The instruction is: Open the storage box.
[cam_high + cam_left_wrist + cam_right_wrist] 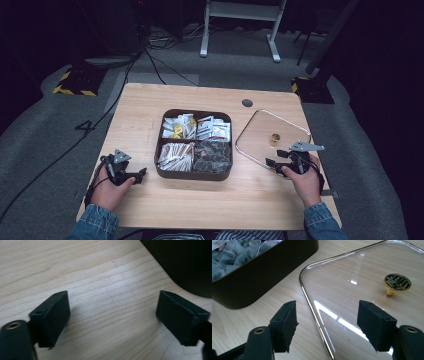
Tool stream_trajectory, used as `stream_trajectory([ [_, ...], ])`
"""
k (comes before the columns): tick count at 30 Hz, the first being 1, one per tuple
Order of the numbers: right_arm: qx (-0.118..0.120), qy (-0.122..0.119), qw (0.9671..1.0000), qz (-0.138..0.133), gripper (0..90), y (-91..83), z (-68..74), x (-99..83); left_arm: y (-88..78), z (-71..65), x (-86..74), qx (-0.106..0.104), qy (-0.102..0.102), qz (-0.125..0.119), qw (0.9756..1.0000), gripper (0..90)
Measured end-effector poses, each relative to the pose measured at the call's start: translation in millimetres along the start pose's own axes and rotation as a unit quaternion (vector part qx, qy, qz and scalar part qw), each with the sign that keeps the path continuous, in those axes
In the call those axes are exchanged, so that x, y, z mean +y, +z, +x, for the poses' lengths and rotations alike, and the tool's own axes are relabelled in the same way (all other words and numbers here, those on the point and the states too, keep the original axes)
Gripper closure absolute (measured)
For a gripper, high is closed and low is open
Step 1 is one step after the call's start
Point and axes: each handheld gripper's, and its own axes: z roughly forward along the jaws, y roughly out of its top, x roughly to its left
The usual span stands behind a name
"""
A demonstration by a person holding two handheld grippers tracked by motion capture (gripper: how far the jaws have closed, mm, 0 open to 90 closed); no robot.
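Glass lid (pixel 367 297) edge lies between right hand-held gripper (pixel 327 325) jaws.

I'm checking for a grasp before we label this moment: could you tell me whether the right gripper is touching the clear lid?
Apart. In the right gripper view, the right gripper has its jaws spread wide either side of the clear lid rim, with open space between each jaw and the rim.

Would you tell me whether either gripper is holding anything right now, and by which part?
Nothing is held. The left gripper is open over bare table; the right gripper is open, straddling the clear lid's edge.
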Motion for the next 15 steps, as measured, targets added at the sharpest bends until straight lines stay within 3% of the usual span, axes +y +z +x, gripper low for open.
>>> stream_trajectory([
  [5, 0.007, -0.016, 0.9998, 0.012, 32.8, 0.0, 8.2, -8.6, -0.7, 0.2, -0.4, -0.002, 0.001, -0.002, 1.0000, 18.8],
  [10, 0.010, -0.014, 0.9996, 0.022, 32.9, 5.4, 10.0, -16.9, -2.5, 0.9, -1.0, -0.007, 0.005, -0.005, 1.0000, 25.8],
  [11, 0.008, -0.021, 0.9991, 0.037, 32.9, 12.9, 11.6, -21.6, -4.1, 1.6, -0.6, -0.007, 0.003, -0.002, 1.0000, 27.9],
  [15, 0.003, -0.040, 0.9984, 0.041, 32.9, 18.0, 15.8, -23.1, -6.1, 1.2, 0.7, -0.013, -0.002, 0.005, 0.9999, 30.1],
])
